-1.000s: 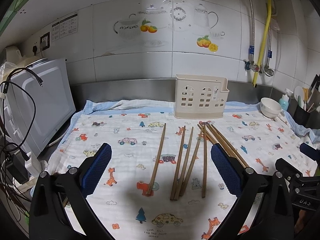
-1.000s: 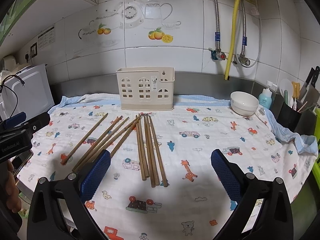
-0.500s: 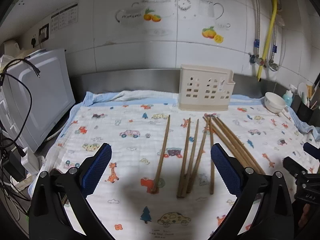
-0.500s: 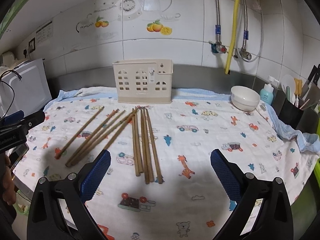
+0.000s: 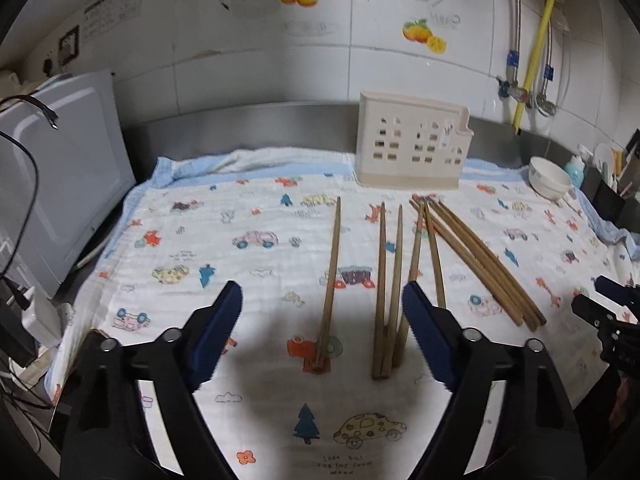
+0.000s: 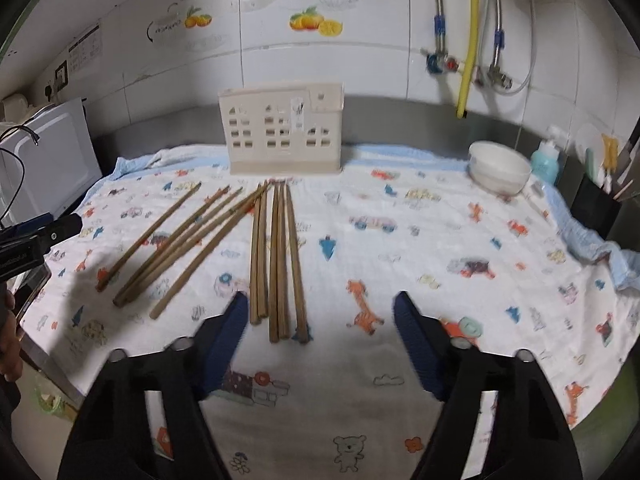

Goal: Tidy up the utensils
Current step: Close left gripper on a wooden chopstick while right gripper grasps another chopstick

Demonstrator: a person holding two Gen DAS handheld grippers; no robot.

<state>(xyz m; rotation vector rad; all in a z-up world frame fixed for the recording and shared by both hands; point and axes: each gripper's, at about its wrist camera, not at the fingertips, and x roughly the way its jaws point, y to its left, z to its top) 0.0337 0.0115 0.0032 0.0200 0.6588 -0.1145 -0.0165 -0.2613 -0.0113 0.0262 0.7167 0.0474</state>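
Several wooden chopsticks (image 5: 390,276) lie loose on a cartoon-print cloth (image 5: 256,248), pointing toward a cream perforated utensil holder (image 5: 412,148) at the back. My left gripper (image 5: 322,332) is open and empty, low over the near ends of the left chopsticks. In the right wrist view the chopsticks (image 6: 278,256) fan out in front of the holder (image 6: 284,136). My right gripper (image 6: 320,340) is open and empty, just behind the near ends of the right group.
A white microwave (image 5: 52,184) with cables stands at the left. A white bowl (image 6: 500,168), a blue bottle (image 6: 544,160) and a dark utensil bin (image 6: 596,200) sit at the right. Pipes and a yellow hose (image 6: 470,40) run down the tiled wall.
Both grippers have moved forward and lower toward the chopsticks, which now look larger and nearer. Both stay open. The chopsticks have not moved.
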